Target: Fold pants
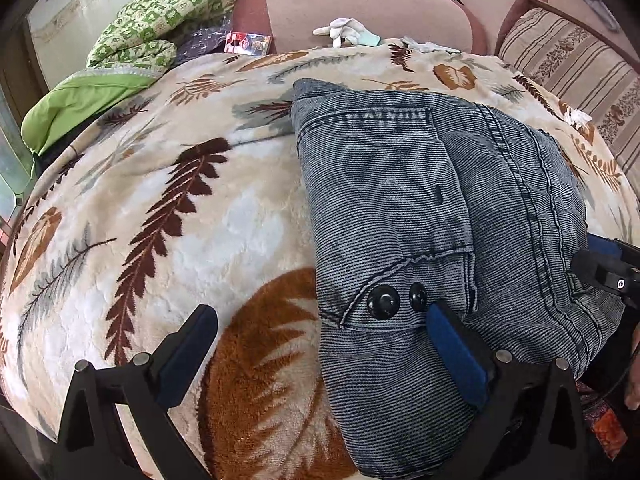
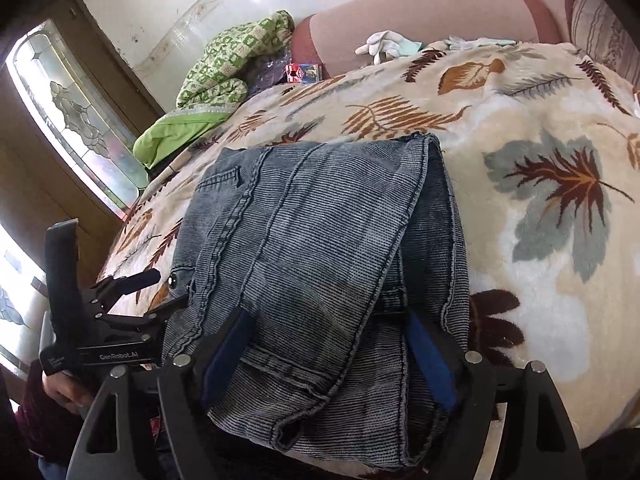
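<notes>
Grey-blue denim pants (image 1: pixel 420 208) lie folded into a thick bundle on a cream leaf-patterned blanket (image 1: pixel 160 208). Two black buttons (image 1: pixel 384 300) show near the bundle's left edge. My left gripper (image 1: pixel 322 310) stands wide open over that edge, with one blue pad above the blanket and the other resting on the denim. In the right wrist view my right gripper (image 2: pixel 330 318) is open, and the near end of the pants (image 2: pixel 320 232) lies loose between its fingers. The left gripper (image 2: pixel 164 292) shows there at the bundle's left side.
A green patterned quilt (image 1: pixel 160 28) is heaped at the back left, beside a small red box (image 1: pixel 248 43). White gloves (image 1: pixel 344 30) lie against the pink sofa back (image 1: pixel 360 8). A striped cushion (image 1: pixel 568 64) is at the right. A glass-paned door (image 2: pixel 72 116) stands at the left.
</notes>
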Available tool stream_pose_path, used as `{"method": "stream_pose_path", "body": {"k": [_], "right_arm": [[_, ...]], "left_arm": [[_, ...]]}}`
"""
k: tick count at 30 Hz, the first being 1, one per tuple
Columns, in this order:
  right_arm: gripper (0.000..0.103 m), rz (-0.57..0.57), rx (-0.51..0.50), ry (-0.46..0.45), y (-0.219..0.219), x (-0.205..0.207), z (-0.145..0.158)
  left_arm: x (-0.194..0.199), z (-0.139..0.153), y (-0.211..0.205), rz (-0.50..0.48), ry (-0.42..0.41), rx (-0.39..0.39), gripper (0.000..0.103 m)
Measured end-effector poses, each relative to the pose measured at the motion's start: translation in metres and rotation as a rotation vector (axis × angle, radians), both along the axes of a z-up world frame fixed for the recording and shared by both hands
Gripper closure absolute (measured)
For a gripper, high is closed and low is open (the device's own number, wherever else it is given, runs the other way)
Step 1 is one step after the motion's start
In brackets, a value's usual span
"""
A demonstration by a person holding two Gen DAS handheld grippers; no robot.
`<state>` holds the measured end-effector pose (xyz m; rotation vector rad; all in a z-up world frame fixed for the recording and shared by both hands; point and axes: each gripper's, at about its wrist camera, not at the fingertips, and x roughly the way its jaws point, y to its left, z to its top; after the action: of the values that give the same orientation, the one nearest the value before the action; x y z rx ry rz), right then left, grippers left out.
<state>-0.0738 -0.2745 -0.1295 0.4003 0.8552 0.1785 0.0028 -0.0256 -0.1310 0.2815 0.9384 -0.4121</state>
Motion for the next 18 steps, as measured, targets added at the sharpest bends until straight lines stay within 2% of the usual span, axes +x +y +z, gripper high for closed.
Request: {"method": "stream_pose_path", "body": {"k": [7, 18], "right_arm": [[0.020, -0.005, -0.035, -0.013, 0.005, -0.001, 0.001], [0.020, -0.004, -0.071, -0.024, 0.010, -0.004, 0.002]], "left_arm": [[0.003, -0.003, -0.001, -0.013, 0.010, 0.000, 0.000], [-0.011, -0.001, -0.007, 0.041, -0.070, 0.053, 0.000]]}}
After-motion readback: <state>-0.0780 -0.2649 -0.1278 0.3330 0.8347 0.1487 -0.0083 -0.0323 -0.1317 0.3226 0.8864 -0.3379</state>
